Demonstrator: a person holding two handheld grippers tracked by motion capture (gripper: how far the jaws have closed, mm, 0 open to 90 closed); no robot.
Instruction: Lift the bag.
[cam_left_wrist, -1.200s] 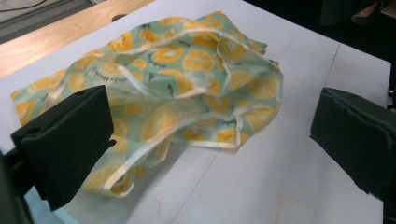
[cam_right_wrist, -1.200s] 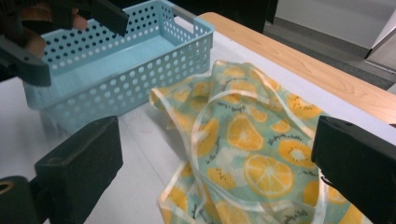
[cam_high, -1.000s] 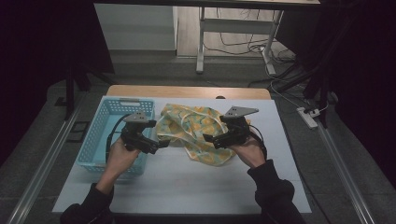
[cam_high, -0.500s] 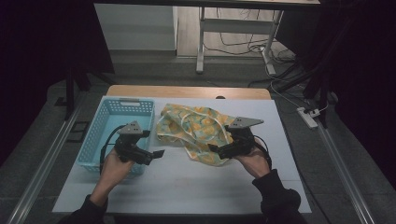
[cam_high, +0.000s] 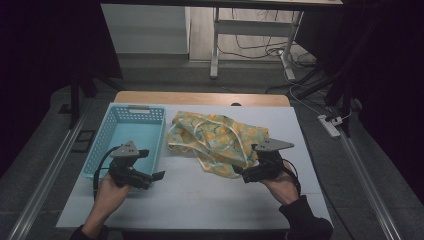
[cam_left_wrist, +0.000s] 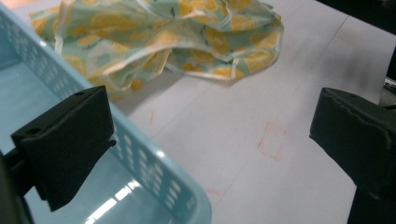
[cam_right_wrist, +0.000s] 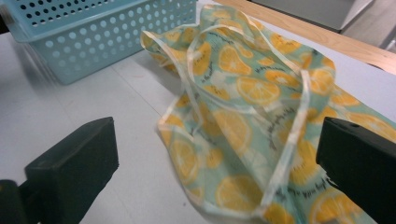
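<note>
A crumpled cloth bag (cam_high: 216, 141) printed with orange slices, with cream straps, lies on the white table (cam_high: 200, 200) right of centre. A light blue perforated basket (cam_high: 114, 137) stands at the left with nothing in it. My left gripper (cam_high: 152, 180) is open over the basket's near right corner, and its view (cam_left_wrist: 210, 140) looks across the basket rim (cam_left_wrist: 140, 149) toward the bag (cam_left_wrist: 187, 37). My right gripper (cam_high: 241, 174) is open just short of the bag's near edge, with the bag (cam_right_wrist: 252, 93) ahead of its spread jaws (cam_right_wrist: 215, 163) and nothing between them.
A wooden strip (cam_high: 200, 98) runs along the table's far edge. Beyond it stand a metal frame (cam_high: 215, 45) and floor cables (cam_high: 260, 50). A power strip (cam_high: 330, 126) lies on the floor at the right. Faint red marks (cam_left_wrist: 273, 140) show on the tabletop.
Both grippers have drawn back toward the person and away from the bag. The left one moved down along the basket's right side. The bag stays where it lay.
</note>
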